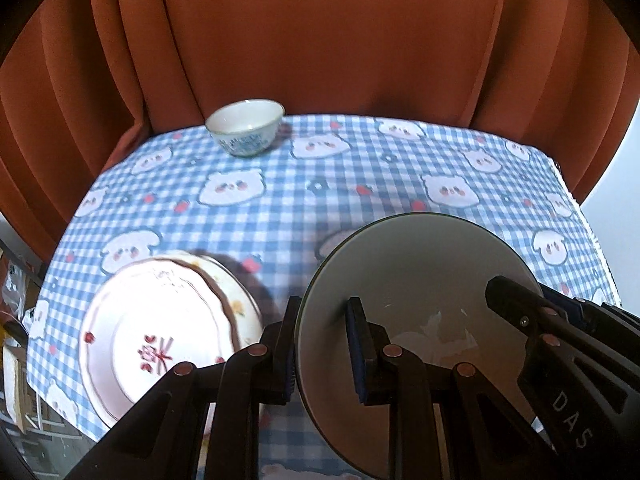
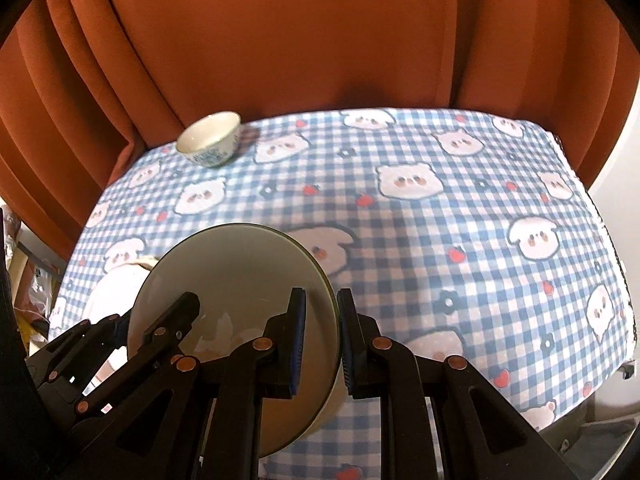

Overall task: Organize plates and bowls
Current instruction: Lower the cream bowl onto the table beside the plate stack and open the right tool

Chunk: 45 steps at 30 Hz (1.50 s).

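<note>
Both the left gripper (image 1: 322, 344) and right gripper (image 2: 322, 340) clamp opposite rims of 1 big bowl (image 1: 420, 300), sharing its weight above the tabletop (image 1: 360, 200), beside 2 stacked plates (image 1: 160, 340).

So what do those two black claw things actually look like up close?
Both are alike: the left gripper and the right gripper are matte black, built from angular linked bars joined by round copper-coloured pins. Each finger ends in a flat upright pad faced with ribbed dark blue rubber. White letters "DAS" are printed on the right gripper's body. No cables or sleeves show.
</note>
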Motion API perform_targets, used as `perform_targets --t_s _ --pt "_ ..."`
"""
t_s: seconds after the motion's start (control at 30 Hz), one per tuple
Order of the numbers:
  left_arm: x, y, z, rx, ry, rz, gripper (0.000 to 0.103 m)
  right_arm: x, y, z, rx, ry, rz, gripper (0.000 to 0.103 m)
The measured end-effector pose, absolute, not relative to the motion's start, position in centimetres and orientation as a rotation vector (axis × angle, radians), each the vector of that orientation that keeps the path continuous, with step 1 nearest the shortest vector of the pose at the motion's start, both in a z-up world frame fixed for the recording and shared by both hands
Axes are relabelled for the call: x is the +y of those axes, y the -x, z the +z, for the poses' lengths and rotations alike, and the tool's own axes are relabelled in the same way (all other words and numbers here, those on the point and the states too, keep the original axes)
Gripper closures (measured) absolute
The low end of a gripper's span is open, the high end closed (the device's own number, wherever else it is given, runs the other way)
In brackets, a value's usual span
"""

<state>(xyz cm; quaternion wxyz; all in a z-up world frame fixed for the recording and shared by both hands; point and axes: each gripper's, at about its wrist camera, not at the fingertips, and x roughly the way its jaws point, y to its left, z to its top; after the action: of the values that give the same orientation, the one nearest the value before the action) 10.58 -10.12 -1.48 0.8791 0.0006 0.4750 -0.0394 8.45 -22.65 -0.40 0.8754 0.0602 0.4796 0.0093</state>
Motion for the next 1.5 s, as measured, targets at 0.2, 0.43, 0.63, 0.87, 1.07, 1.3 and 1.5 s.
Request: perform_targets --t_s 0.2,0.43,0.63,0.87,1.07,1.3,1.5 --pt "-10.7 -10.0 -3.1 1.037 0.002 -0.071 0.083 -23.3 -8.0 -1.9 1.045 -0.126 0.033 0.083" --pt "-10.9 -9.9 -4.1 1.057 -0.008 -0.04 0.084 -23.3 -8.4 -3.4 1.084 -0.128 0.054 0.083" --pt "-11.0 -10.1 -4.1 1.047 -0.03 -0.015 0.084 -23.3 -9.0 -3.9 1.095 -0.134 0.066 0.083" --pt "-10.1 -10.5 -4.9 1.079 -0.022 0.015 0.084 -22.4 -9.6 -4.5 1.104 -0.12 0.093 0.083" --pt "-10.2 -10.5 -5.8 1.107 -0.01 0.0 0.083 -22.0 -9.5 -4.9 1.101 -0.076 0.073 0.083" --pt "-10.9 -10.1 -6.2 1.089 -0.034 -0.003 0.083 -22.2 -9.1 -5.3 1.081 -0.043 0.044 0.083" --pt "-10.8 -9.9 -6.2 1.074 -0.034 0.0 0.082 -22.3 -8.7 -5.3 1.066 -0.046 0.035 0.083"
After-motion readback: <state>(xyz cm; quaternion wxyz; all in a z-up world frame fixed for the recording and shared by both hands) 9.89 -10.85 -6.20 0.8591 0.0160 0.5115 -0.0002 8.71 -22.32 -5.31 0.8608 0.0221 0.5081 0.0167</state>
